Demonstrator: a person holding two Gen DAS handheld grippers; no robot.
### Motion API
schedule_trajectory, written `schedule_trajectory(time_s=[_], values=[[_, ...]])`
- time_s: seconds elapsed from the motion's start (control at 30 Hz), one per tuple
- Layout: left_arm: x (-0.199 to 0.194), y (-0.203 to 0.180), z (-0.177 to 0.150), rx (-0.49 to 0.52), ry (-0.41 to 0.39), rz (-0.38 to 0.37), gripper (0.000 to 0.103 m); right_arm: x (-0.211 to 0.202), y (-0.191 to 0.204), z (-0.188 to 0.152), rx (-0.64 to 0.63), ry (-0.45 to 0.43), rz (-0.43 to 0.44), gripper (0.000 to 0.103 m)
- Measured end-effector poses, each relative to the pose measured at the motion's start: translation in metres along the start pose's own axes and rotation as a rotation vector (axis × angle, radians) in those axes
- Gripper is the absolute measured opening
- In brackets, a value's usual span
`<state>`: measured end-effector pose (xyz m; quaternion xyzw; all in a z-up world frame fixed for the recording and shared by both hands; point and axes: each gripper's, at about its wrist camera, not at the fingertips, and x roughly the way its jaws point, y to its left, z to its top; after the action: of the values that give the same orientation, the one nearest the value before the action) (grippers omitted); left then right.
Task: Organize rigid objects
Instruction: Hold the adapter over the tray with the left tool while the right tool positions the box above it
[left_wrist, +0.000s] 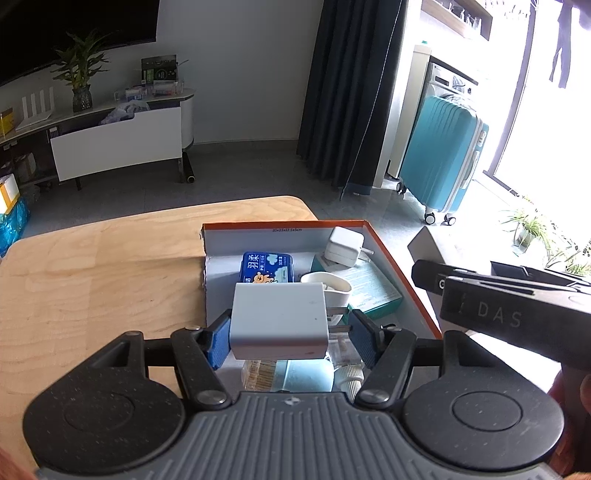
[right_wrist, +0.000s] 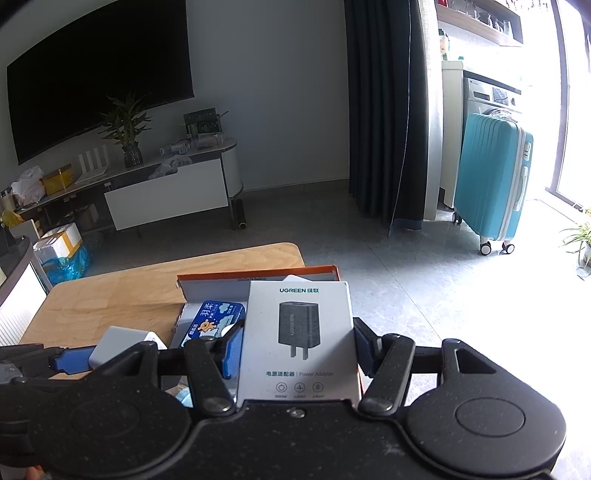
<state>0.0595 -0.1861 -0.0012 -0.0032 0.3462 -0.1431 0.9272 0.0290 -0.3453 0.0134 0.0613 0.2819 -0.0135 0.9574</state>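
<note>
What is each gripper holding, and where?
Left gripper clamps the white charger by its sides; right gripper clamps the adapter box by its long edges.

The white charger (left_wrist: 279, 325) hides the things under it in the box (left_wrist: 402, 273). The adapter package (right_wrist: 299, 339) covers the box's right part.

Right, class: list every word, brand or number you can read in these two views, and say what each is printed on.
"UGREEN": top of the white cardboard adapter box held in the right tool.
"UGREEN": side of the charger pictured on it.
"Power Adapter": lower on that box; the Chinese beside it is blurred.
"DAS": black body of the right tool.
Blue tissue pack: large Chinese characters, small print unreadable.
Orange-rimmed box: inner-wall size print too small.
</note>
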Motion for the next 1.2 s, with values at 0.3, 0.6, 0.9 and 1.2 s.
schedule_trajectory(time_s=[0.3, 0.6, 0.9, 1.2], values=[[0.003, -0.002, 0.003, 0.002, 0.003, -0.001, 0.066, 0.001, -0.002, 0.004, 0.004, -0.002, 0.002, 0.071], [0.009, -0.004, 0.007, 0.007, 0.010, -0.004, 0.066, 0.002, -0.002, 0.006, 0.005, 0.000, 0.004, 0.071], [0.016, -0.007, 0.007, 0.015, 0.021, -0.011, 0.066, 0.004, -0.004, 0.008, 0.012, 0.010, 0.001, 0.071], [0.017, -0.008, 0.006, 0.015, 0.024, -0.020, 0.066, 0.008, -0.002, 0.009, 0.012, 0.018, 0.002, 0.071]])
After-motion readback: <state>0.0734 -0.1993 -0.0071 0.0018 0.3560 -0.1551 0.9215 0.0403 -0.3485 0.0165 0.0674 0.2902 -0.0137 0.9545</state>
